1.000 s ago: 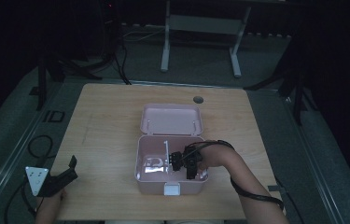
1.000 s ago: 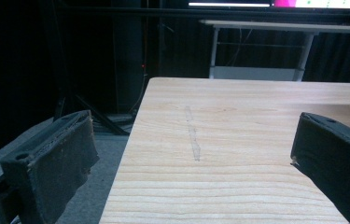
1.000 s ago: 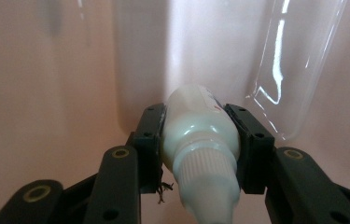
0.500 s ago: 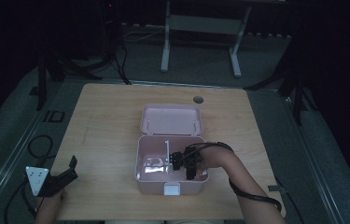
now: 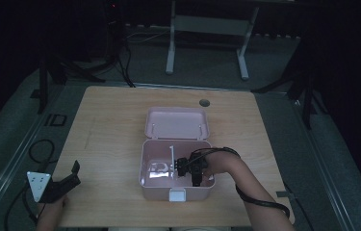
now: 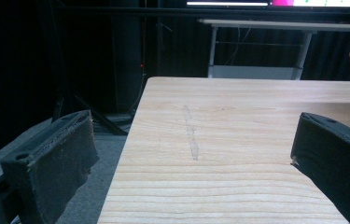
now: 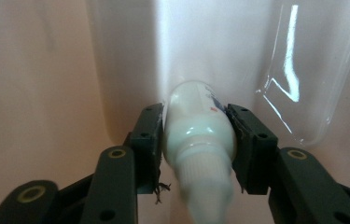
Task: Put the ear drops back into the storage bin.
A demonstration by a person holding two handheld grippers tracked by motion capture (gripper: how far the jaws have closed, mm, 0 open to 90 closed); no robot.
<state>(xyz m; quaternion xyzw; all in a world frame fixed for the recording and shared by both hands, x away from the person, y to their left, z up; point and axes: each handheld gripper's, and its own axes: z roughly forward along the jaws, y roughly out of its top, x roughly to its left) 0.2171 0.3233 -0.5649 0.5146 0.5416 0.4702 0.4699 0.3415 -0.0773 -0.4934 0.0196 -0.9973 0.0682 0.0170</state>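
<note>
A dark room is surrounding everything, with a grey floor (image 5: 19,130) lying around a pale rectangular wooden worktop (image 5: 110,125) and a white metal-legged frame (image 5: 207,29) standing well beyond its far edge. Black cables (image 5: 38,149) are curling on the floor beside the worktop's left edge, and a small round dark hole (image 5: 204,102) is showing near the far edge of the wood. A pale pink rectangular plastic box (image 5: 151,185) is sitting near the middle of the worktop with its hinged lid (image 5: 177,122) lying open behind it and a white latch (image 5: 177,195) at its near wall. The right hand-held gripper (image 5: 191,169) is reaching inside the box, its jaws pinching a small white plastic squeeze bottle (image 7: 196,126) by the shoulder, close to the pink inner wall. A clear plastic piece (image 7: 312,74) is lying just beside it. The left hand-held gripper (image 5: 60,183) is hovering at the worktop's near left corner, jaws spread wide and empty.
</note>
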